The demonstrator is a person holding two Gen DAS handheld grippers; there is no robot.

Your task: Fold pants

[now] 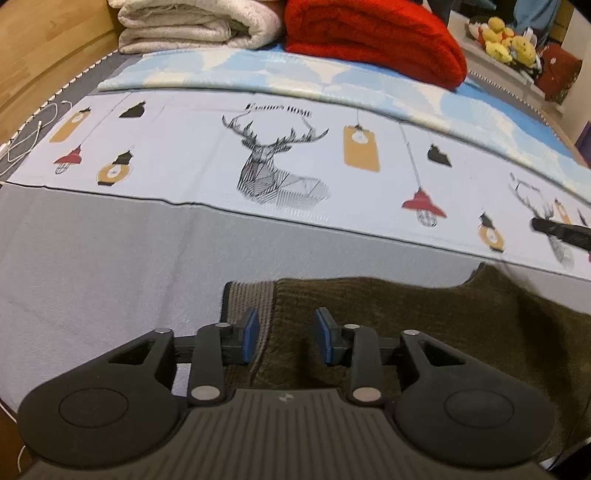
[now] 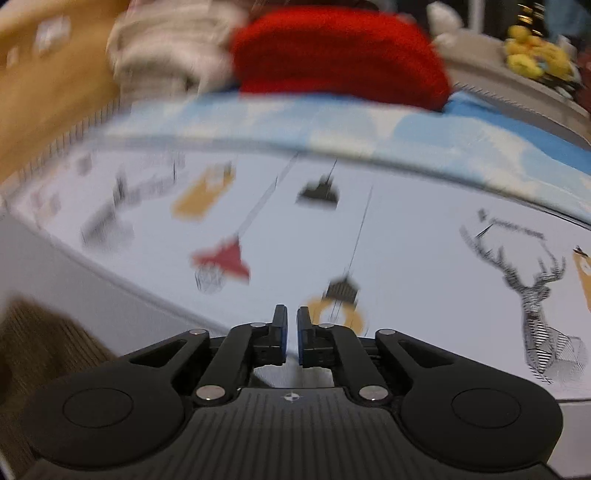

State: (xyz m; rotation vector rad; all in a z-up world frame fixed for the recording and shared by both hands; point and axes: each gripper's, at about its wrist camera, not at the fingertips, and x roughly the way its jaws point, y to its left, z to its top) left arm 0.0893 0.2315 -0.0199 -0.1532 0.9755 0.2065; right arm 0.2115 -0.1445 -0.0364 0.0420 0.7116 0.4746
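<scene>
Currently the pants [image 1: 406,325] lie flat on the bedsheet [image 1: 110,240], directly under and ahead of the left gripper [image 1: 284,334], its jaws apart with nothing clamped — waistband edge just below the left pad. Right gripper [image 2: 291,334] is nearly together, empty, past the pants' right side. Both layers should be pinched at the corner before lifting — folded blankets [image 1: 332,33] lie well ahead.

One pants [image 1: 424,325], two folded blankets [image 1: 373,37].
</scene>
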